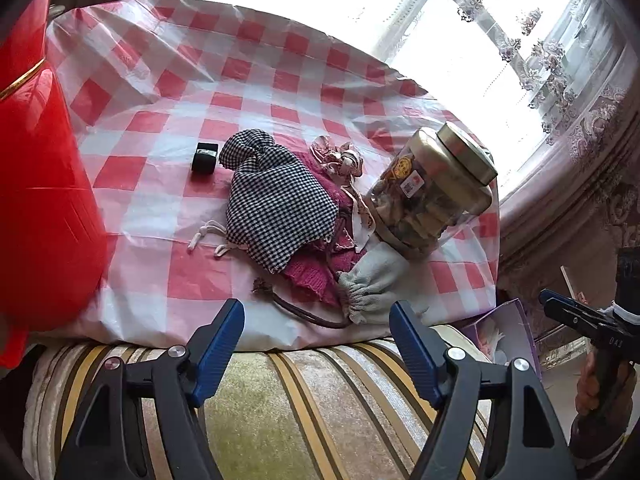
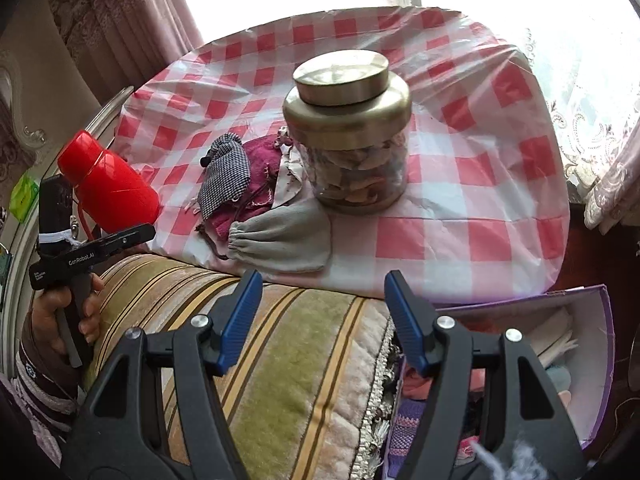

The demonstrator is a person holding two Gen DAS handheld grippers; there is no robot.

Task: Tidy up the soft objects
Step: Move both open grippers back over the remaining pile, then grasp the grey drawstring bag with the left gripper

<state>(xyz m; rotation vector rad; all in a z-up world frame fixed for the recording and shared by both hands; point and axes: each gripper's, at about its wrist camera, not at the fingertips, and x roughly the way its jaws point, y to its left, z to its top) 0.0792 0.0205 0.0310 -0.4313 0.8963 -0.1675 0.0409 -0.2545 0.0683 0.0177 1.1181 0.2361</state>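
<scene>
- Red-and-white checked plastic cloth (image 1: 248,92) covers the surface, filling the upper half of both views.
- A heap of soft things lies mid-frame in the left wrist view: a black-and-white checked pouch (image 1: 276,204) rests on top of a magenta knitted piece (image 1: 316,276), with a pale floral scrunchie (image 1: 340,158) just behind them.
- A grey drawstring pouch (image 1: 376,280) lies at the heap's lower right, touching the base of a clear jar (image 1: 432,192) with a gold lid; the jar holds dried pieces.
- A small black roll (image 1: 205,157) sits apart, left of the heap.
- A red bottle (image 1: 40,184) fills the left edge of that view.
- The left claw (image 1: 316,344) hangs over a striped cushion (image 1: 280,408) at the bottom of the frame, spread wide with nothing between its blue fingers.
- The right claw (image 2: 322,316) is likewise spread and empty, over the cushion's edge.
- A purple box (image 2: 592,360) of soft items stands at the lower right of the right wrist view.
</scene>
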